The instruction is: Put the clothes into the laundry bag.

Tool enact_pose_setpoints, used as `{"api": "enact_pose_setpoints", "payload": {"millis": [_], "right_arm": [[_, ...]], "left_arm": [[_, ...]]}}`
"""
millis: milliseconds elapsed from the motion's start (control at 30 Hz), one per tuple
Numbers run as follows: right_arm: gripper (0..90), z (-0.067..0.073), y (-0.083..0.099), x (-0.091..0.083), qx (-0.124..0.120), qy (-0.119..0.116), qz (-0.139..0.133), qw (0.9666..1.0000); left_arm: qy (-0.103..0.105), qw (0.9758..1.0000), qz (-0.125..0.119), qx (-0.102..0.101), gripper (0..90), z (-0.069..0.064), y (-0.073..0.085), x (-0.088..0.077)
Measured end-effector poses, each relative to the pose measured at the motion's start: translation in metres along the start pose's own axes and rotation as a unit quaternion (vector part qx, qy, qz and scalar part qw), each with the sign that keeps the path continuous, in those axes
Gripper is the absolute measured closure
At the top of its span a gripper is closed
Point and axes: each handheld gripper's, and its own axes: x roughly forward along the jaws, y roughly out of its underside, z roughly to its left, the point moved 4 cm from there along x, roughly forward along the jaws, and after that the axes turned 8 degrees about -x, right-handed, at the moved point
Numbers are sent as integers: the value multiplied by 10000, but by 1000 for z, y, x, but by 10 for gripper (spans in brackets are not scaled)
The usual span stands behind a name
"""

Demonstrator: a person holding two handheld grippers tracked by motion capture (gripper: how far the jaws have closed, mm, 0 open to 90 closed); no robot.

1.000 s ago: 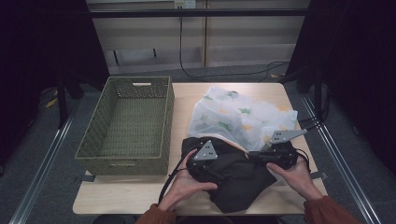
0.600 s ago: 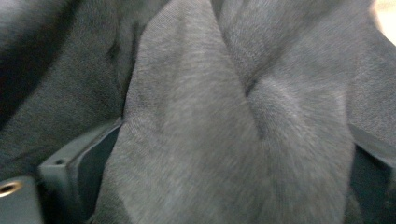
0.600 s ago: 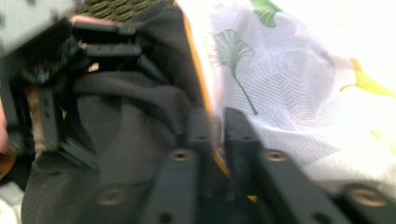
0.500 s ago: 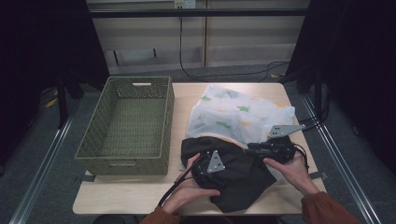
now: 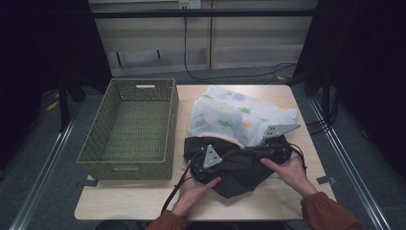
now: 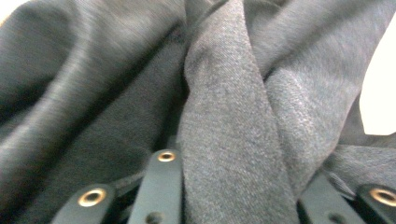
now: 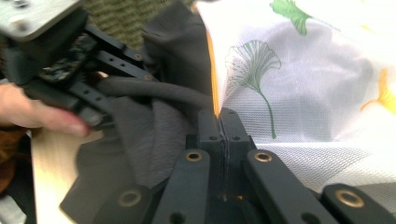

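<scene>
In the right gripper view we see the right gripper point(image 7: 219, 122) with its two black jaws pressed together, no gap between them, and a thin orange edge of cloth running up from the seam where they meet. It appears to pinch the dark grey garment point(image 5: 237, 165) there, right where that garment borders the white printed cloth point(image 5: 239, 112). In the left gripper view the left gripper point(image 6: 233, 186) has its jaws set wide, and a thick fold of the grey fabric rises between them; we cannot tell whether the jaws press on it or merely flank it.

From the high view, the dark garment lies crumpled near the worktop's point(image 5: 143, 203) front edge, right of centre, with both hands on it: the left hand point(image 5: 194, 189) at its front left, the right hand point(image 5: 289, 170) at its right side. The fabric is matte, with a fine twill weave and soft rounded folds.

The white cloth lies behind it, toward the far right corner, overlapped by the garment along its front. It is thin and slightly sheer, with a fine mesh texture and green and yellow ginkgo-leaf prints.

A woven olive-green basket point(image 5: 103, 143), rectangular with handle slots in its short walls, stands along the worktop's left edge, just beside the garment.
</scene>
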Motion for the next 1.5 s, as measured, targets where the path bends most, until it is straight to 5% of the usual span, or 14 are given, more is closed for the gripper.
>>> {"api": "enact_pose_setpoints", "payload": {"millis": [367,567,733,833,1000,1133,1300,1500], "right_arm": [[897,23,-43,-16,-352,-305,-583,9972],[896,10,-41,-13,-164,-324,-685,9970],[897,16,-46,-8,-172,-395,-675,9968],[897,24,-51,-6,-246,-540,-649,9961],[896,30,-55,-13,-263,-672,-742,9946],[848,16,-40,-14,-257,-388,-631,9969],[571,-14,-14,-25,103,65,-519,9986],[534,-29,8,-34,-1,485,-194,9986]], "left_arm": [[-85,9975,-549,-428,759,15,-44,-13],[-64,9961,-772,-425,764,23,-66,-37],[-115,9955,-697,-631,764,32,-61,-22],[-143,9928,-802,-877,763,37,-58,-11],[-230,9907,-900,-995,763,40,-60,-5],[-264,9913,-941,-884,762,39,-64,-17],[-230,9901,-965,-994,762,51,-58,-23],[-268,9906,-881,-1014,761,54,-56,-26]]}}
